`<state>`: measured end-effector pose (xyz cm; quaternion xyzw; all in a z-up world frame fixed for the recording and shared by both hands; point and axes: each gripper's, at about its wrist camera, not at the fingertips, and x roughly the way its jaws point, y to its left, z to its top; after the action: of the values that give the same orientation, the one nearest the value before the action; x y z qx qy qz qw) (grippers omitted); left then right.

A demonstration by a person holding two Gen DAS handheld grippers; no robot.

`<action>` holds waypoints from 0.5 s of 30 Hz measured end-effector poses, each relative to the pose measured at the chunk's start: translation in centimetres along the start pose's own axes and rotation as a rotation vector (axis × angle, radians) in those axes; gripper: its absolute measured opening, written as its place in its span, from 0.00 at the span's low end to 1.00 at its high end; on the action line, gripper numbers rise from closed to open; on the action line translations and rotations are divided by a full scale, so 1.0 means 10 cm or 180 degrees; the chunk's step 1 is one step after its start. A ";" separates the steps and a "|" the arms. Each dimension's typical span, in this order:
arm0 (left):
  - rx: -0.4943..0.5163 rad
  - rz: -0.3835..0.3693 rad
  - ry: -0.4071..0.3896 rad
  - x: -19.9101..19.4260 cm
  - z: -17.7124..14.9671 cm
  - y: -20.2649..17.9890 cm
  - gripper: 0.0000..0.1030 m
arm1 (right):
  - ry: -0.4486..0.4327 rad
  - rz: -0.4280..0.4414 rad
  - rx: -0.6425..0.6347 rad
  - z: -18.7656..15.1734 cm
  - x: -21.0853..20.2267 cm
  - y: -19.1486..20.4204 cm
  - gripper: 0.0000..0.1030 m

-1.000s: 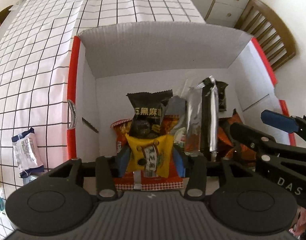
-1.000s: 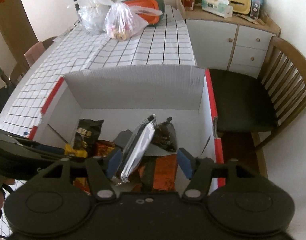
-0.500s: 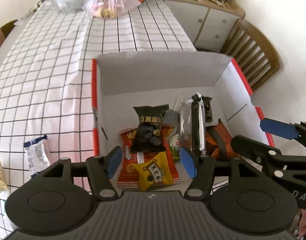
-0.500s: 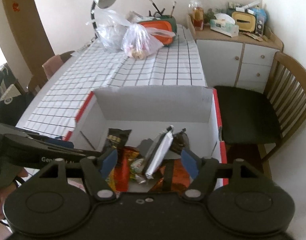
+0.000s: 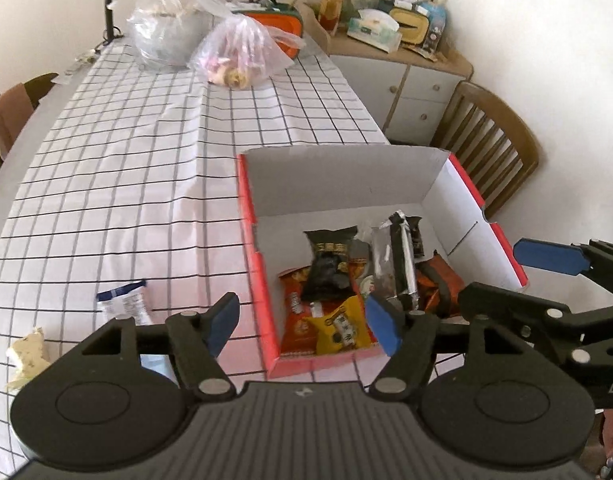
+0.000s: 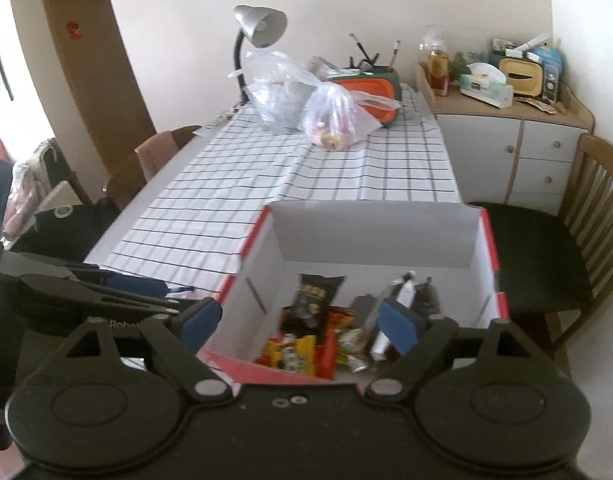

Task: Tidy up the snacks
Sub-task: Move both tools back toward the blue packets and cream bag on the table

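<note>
A red-edged white cardboard box (image 5: pixel 346 184) stands on the checked tablecloth and also shows in the right wrist view (image 6: pixel 370 232). It holds several snack packs: a yellow pack (image 5: pixel 340 330), a black pack (image 5: pixel 328 264), a red pack (image 5: pixel 294 308) and a silver pack (image 5: pixel 390 264). My left gripper (image 5: pixel 304 324) is open and empty above the box's near edge. My right gripper (image 6: pixel 298 326) is open and empty above the box's near side. A white-blue snack pack (image 5: pixel 124 304) and a pale wrapper (image 5: pixel 26 354) lie on the cloth left of the box.
Two plastic bags (image 5: pixel 242 52) and an orange container (image 6: pixel 366 88) stand at the table's far end beside a desk lamp (image 6: pixel 254 36). A wooden chair (image 6: pixel 554 248) and a cabinet (image 6: pixel 510 152) stand to the right. The right gripper's fingers (image 5: pixel 546 258) show at right.
My left gripper let go of the yellow pack, which now lies in the box. Both grippers have lifted up and back from the box, and the view is wider.
</note>
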<state>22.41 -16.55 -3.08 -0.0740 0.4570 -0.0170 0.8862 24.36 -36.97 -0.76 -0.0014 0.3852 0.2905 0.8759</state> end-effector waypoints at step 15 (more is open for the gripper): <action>-0.0177 0.0119 -0.0116 -0.46 -0.42 1.00 0.74 | 0.0011 0.0346 -0.0057 -0.12 0.14 0.79 0.99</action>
<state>15.91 -6.71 -3.21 -0.0903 0.4424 0.0136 0.8922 20.23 -29.98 -0.82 0.0112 0.3835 0.3412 0.8581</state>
